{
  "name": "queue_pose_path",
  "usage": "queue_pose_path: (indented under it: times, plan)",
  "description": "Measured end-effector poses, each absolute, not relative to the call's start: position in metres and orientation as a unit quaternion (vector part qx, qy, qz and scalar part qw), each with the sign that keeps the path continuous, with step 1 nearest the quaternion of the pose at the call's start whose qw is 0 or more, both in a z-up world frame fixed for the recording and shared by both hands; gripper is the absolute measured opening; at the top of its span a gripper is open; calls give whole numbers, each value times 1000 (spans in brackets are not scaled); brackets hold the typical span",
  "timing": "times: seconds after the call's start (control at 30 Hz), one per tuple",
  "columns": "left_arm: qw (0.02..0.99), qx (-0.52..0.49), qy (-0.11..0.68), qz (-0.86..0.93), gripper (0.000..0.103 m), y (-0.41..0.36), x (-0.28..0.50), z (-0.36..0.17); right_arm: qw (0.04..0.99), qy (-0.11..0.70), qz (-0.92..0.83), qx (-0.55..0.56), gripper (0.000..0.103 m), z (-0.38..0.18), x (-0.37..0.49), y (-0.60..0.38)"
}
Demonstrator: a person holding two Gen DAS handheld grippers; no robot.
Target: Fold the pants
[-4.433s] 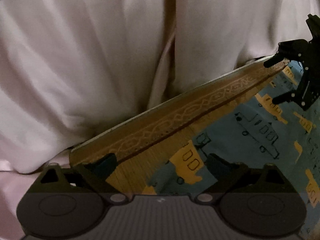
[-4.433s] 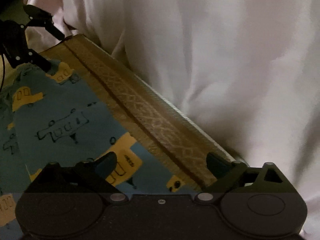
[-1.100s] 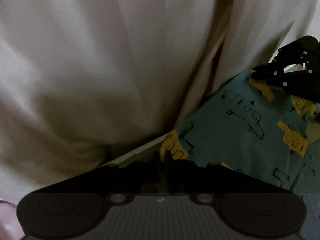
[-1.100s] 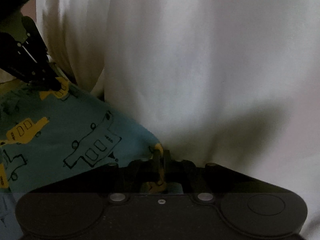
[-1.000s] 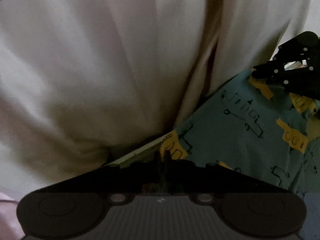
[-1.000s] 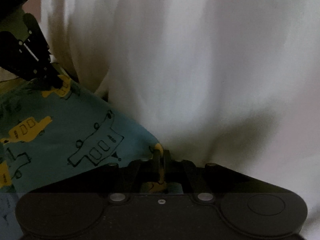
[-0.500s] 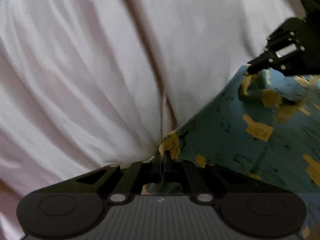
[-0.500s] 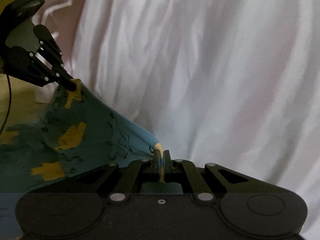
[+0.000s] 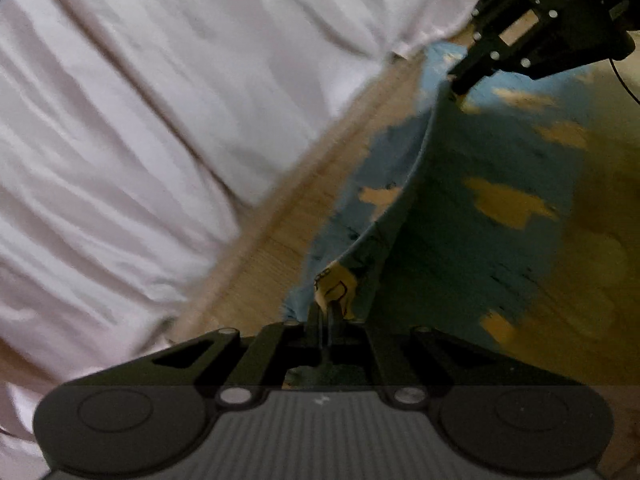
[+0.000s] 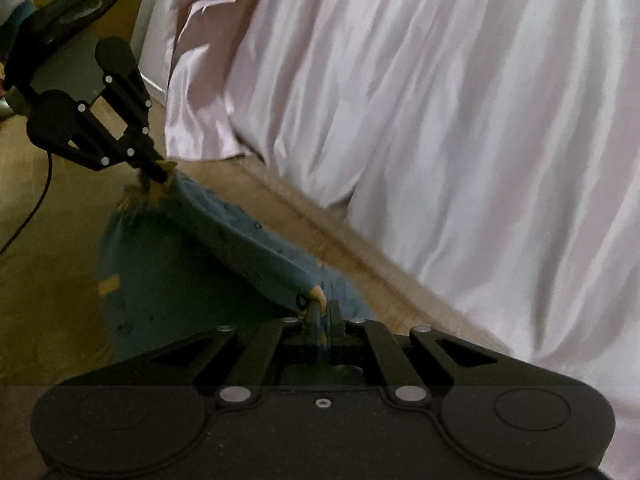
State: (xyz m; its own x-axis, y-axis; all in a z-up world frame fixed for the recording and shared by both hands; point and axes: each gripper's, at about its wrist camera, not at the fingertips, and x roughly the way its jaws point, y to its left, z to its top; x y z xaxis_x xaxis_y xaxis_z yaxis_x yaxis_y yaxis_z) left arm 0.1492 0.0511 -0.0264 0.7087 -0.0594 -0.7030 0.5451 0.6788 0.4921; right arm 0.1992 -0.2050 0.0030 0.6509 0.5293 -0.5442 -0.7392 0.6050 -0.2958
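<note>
The pants (image 9: 460, 184) are blue-teal with yellow vehicle prints. They hang lifted over a wooden surface, stretched between both grippers. My left gripper (image 9: 325, 312) is shut on one yellow-printed corner of the cloth. My right gripper (image 10: 323, 312) is shut on the other corner of the same edge. In the left wrist view the right gripper (image 9: 460, 84) shows at the upper right, pinching the cloth. In the right wrist view the left gripper (image 10: 156, 174) shows at the upper left, with the pants (image 10: 240, 236) running between them. The image is blurred by motion.
A person's white, pleated garment (image 9: 160, 100) fills the left of the left wrist view and the right of the right wrist view (image 10: 460, 120). The wooden table edge (image 9: 280, 220) runs diagonally below it. A thin black cable (image 10: 36, 200) hangs at the far left.
Both grippers shut on the pants' edge and have lifted it up and away from the person. The table edge, hidden half a second ago, shows again.
</note>
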Motion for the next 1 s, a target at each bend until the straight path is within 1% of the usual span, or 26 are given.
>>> queue_pose_path:
  times: [0.17, 0.33, 0.4, 0.5, 0.57, 0.73, 0.9, 1.0]
  plan:
    - [826, 390, 355, -197, 2, 45, 139, -53, 878, 197, 339, -273, 1, -28, 166, -199]
    - [823, 406, 344, -199, 2, 49, 135, -51, 875, 179, 338, -297, 1, -36, 149, -198]
    - [821, 421, 331, -198, 2, 51, 130, -47, 874, 166, 339, -306, 1, -30, 141, -199]
    - [802, 483, 289, -199, 2, 49, 115, -44, 872, 155, 344, -310, 1, -22, 128, -197]
    - [780, 521, 277, -209, 2, 49, 103, -48, 870, 158, 346, -313, 1, -24, 122, -195]
    - [769, 521, 305, -213, 2, 47, 92, -74, 870, 197, 344, -295, 1, -44, 114, -194]
    - [764, 522, 313, -212, 3, 47, 86, -85, 874, 210, 338, -280, 1, -49, 112, -196]
    - [765, 521, 315, -211, 3, 49, 86, -86, 875, 205, 338, -279, 1, -46, 108, -195]
